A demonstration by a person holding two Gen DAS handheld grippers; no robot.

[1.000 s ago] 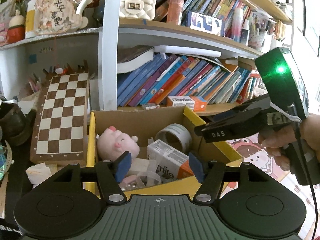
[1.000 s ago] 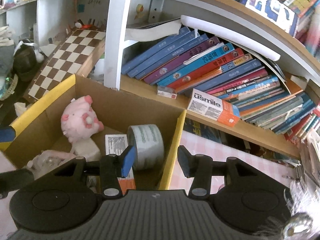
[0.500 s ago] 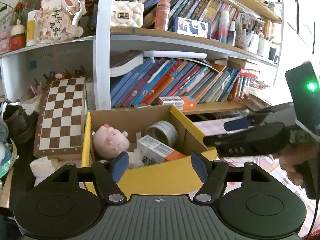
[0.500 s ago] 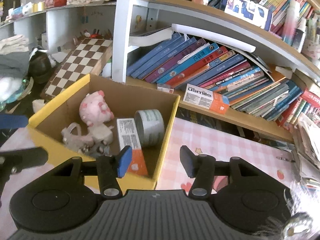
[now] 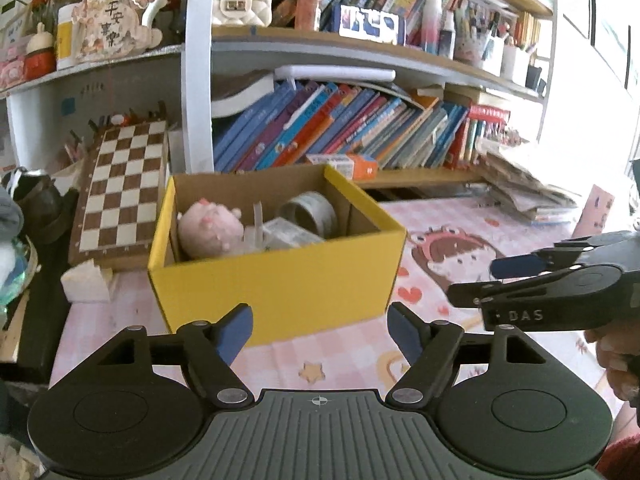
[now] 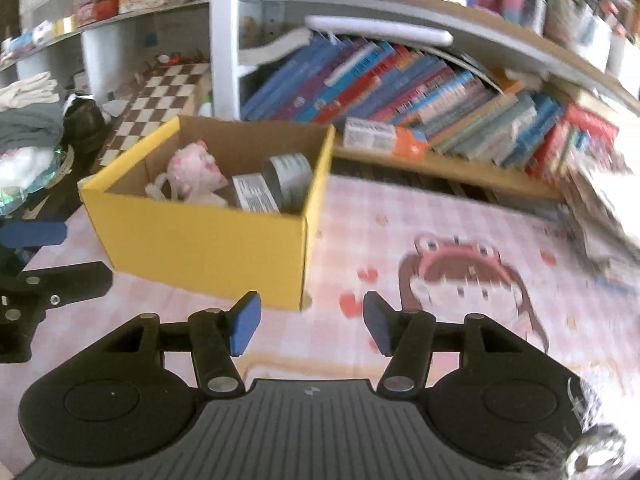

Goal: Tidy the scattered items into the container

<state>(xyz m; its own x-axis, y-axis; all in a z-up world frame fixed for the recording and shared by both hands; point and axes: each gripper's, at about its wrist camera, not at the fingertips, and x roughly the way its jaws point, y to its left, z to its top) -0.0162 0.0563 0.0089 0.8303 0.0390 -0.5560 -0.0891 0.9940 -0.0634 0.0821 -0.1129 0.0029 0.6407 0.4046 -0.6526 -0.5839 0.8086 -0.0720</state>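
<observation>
Landmark: yellow cardboard box, open at the top, standing on a pink patterned mat.
Pink plush toy: inside the yellow cardboard box, on its left side in the left wrist view.
Roll of tape: inside the yellow cardboard box, toward its far right corner, standing on edge.
White printed carton: inside the yellow cardboard box, just beside the roll of tape, leaning against the other things.
Left hand-held gripper: released, blue pads spread wide with nothing between them; it is in front of the yellow cardboard box's near wall and apart from it.
Right hand-held gripper: released, holding nothing; it is in front of the near right corner of the yellow cardboard box, over the pink patterned mat.
Hand: at the right edge of the left wrist view, wrapped round the right hand-held gripper's handle, well to the right of the yellow cardboard box.
Chessboard: left of and behind the yellow cardboard box, propped at a slant.
Bookshelf: behind the yellow cardboard box, its books leaning in a row.
White-and-orange carton: on the shelf edge behind the right side of the yellow cardboard box.
Crumpled white tissue: on the pink patterned mat, left of the yellow cardboard box.
</observation>
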